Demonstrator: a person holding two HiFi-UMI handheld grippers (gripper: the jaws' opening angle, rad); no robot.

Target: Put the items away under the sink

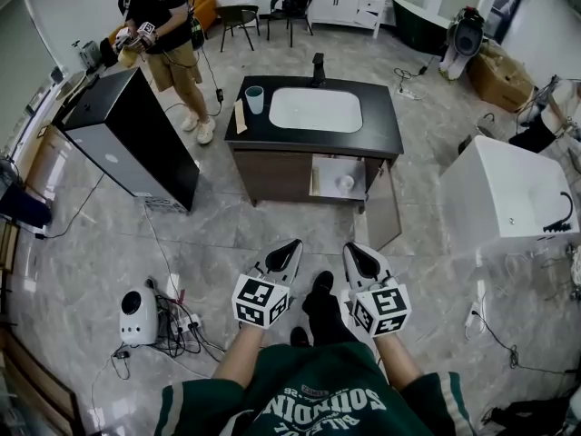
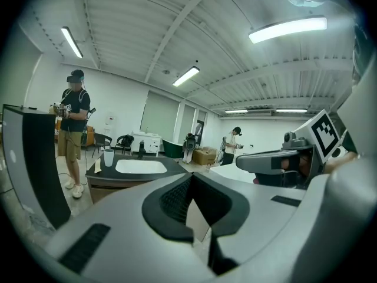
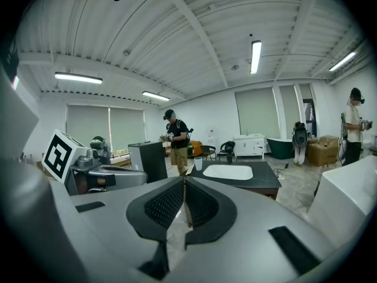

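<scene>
A sink cabinet with a black top (image 1: 381, 139) and a white basin (image 1: 315, 109) stands ahead of me on the floor. On its top are a pale cup (image 1: 254, 99), a flat tan piece (image 1: 240, 116) and a black faucet (image 1: 318, 66). Its right door (image 1: 386, 205) hangs open, and a small white item (image 1: 345, 183) lies inside. My left gripper (image 1: 289, 254) and right gripper (image 1: 360, 257) are side by side well short of the cabinet, both shut and empty. The left gripper view shows the cup (image 2: 108, 157) and basin (image 2: 141, 166) beyond the shut left gripper (image 2: 191, 178). The right gripper (image 3: 184, 181) faces the basin (image 3: 228, 171).
A black cabinet (image 1: 136, 139) stands to the left with a person (image 1: 163, 34) behind it. A white tub-like block (image 1: 508, 189) sits to the right. A white device (image 1: 138, 316) with cables lies on the floor near my left. Chairs (image 1: 238, 16) and boxes (image 1: 497, 75) line the far wall.
</scene>
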